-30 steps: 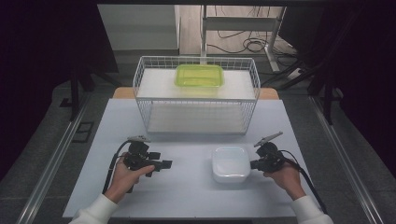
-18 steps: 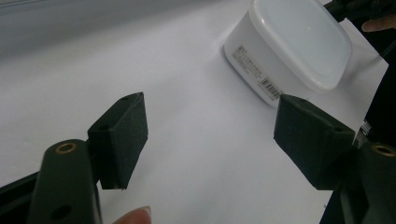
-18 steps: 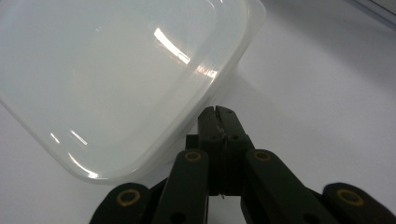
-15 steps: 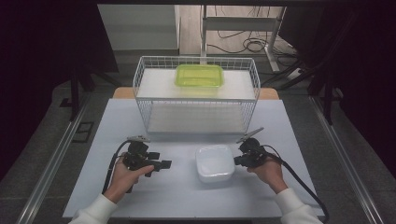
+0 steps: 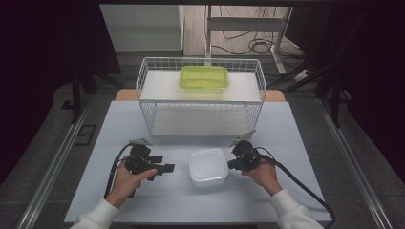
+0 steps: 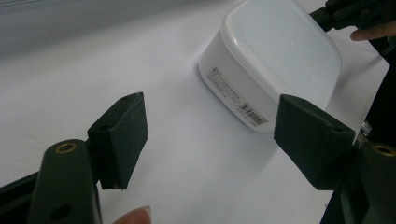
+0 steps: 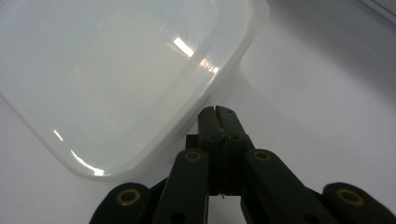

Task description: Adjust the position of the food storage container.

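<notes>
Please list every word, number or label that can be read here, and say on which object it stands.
Small printed label on the side wall of the white lidded container: several lines of text, too small and blurred to read.
Barcode sticker on the same wall: its digits cannot be read.
Nothing else carries legible text.

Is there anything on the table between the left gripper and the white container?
No. In the high view, only bare white table lies between the open left gripper and the white lidded container. The left gripper view shows the same bare stretch.

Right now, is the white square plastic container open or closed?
Closed: the white square plastic container carries its white lid, flat and flush over the whole top.
</notes>
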A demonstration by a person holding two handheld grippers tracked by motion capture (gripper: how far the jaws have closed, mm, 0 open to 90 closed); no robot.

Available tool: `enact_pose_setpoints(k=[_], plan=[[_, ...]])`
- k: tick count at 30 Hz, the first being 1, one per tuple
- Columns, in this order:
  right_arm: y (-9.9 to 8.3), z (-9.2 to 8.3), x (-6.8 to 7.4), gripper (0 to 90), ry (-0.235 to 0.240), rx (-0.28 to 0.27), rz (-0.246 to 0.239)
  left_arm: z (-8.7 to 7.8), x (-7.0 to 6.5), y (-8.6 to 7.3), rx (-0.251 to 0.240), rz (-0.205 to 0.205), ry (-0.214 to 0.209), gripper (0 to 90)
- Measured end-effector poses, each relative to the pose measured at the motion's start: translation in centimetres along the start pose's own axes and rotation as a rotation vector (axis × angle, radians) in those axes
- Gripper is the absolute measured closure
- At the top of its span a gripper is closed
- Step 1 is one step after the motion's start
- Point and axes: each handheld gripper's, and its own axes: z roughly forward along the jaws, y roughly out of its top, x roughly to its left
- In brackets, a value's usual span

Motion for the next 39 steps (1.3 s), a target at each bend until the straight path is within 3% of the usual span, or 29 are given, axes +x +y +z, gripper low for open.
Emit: enact_pose_setpoints(k=[11,15,18,19,21,24,26,33,39], plan=[[0.0,0.2,0.7,89.2,0.023,0.005,-0.027,0.2,-0.1,0.0,0.004,-0.003,0.002,25.0],[-0.1,-0.4,0.5,87.4,0.007,-0.022,-0.017,0.0,-0.1,-0.1,-0.014,-0.029,-0.009,24.3],[-0.6,-1.9,0.0,71.5,-0.041,-0.105,0.033,-0.2,-0.1,-0.1,-0.032,-0.039,0.014,24.3],[-0.6,-1.9,0.0,71.5,-0.041,-0.105,0.033,-0.4,-0.1,-0.2,-0.041,-0.042,0.025,24.3],[-0.9,-2.9,-0.1,58.5,-0.06,-0.169,0.078,-0.7,0.0,-0.1,-0.064,-0.05,0.04,24.5],[-1.2,-3.9,0.0,44.6,-0.047,-0.221,0.13,-1.0,-0.1,-0.1,-0.1,-0.06,0.051,25.1],[-1.5,-4.6,0.3,37.6,-0.026,-0.255,0.141,-1.1,-0.2,0.0,-0.12,-0.058,0.066,25.3],[-2.1,-5.4,0.8,29.9,0.058,-0.329,0.178,-1.5,-1.1,0.4,-0.164,-0.041,0.085,25.7],[-2.6,-4.9,0.9,25.9,0.078,-0.338,0.19,-1.3,-1.9,0.6,-0.156,-0.035,0.102,25.6]])
